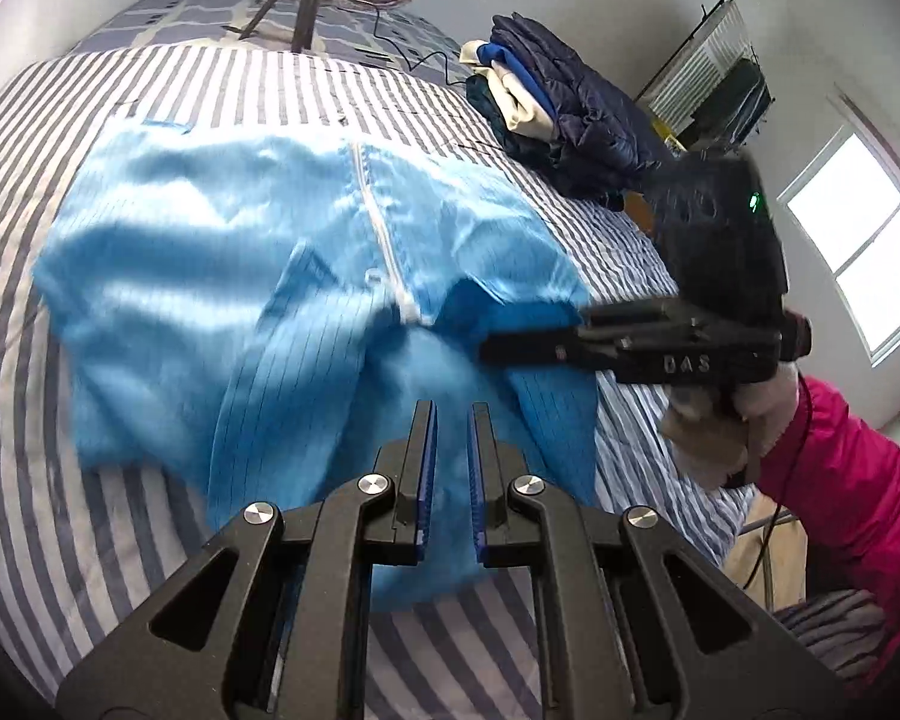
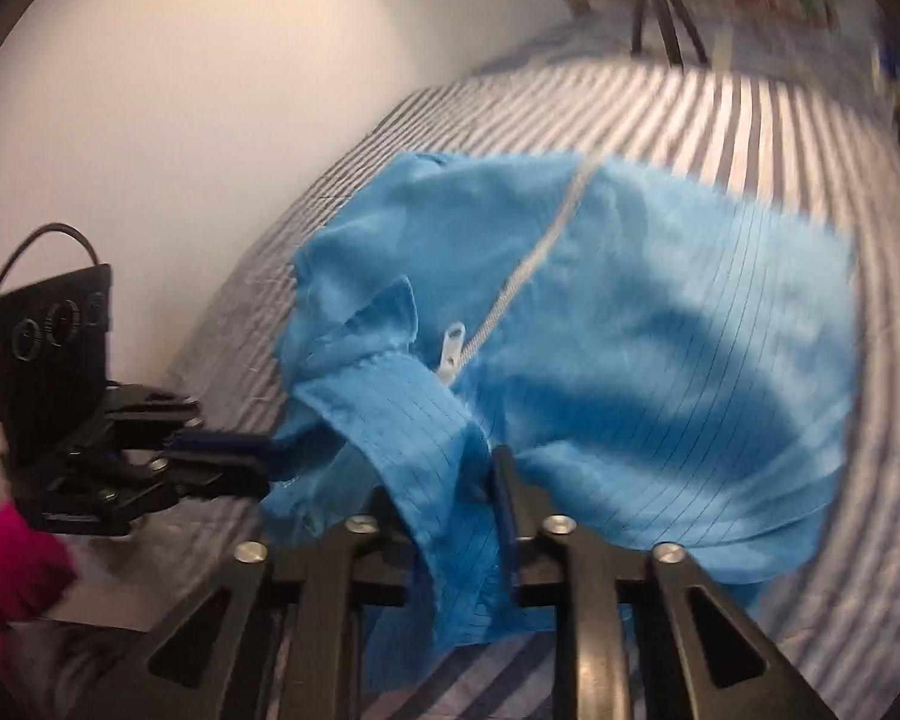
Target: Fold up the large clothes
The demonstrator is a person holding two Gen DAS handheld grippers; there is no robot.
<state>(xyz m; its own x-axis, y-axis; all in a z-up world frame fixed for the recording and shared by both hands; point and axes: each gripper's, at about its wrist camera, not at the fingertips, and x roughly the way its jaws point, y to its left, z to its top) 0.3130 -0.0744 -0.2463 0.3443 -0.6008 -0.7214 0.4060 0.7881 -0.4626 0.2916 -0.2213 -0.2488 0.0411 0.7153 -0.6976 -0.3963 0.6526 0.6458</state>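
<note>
A light blue zip-front garment (image 1: 210, 252) lies spread and rumpled on the striped bed (image 1: 150, 96), its white zipper (image 1: 378, 222) running up the middle. My left gripper (image 1: 450, 450) is shut on a bunched blue fold at the near edge. From the right comes my right gripper (image 1: 489, 351), its fingers closed on the darker collar fold. In the right wrist view the garment (image 2: 660, 330) fills the middle, and a collar flap lies in the right gripper (image 2: 441, 474), hiding its left finger. The left gripper (image 2: 258, 462) pinches the garment's left edge.
A pile of folded dark and cream clothes (image 1: 558, 102) sits at the bed's far right. Tripod legs (image 1: 294, 0) and a cable stand near the pillows at the head. A person's pink sleeve (image 1: 858, 480) is at right, by a window (image 1: 858, 240). A white wall (image 2: 150, 120) borders the bed.
</note>
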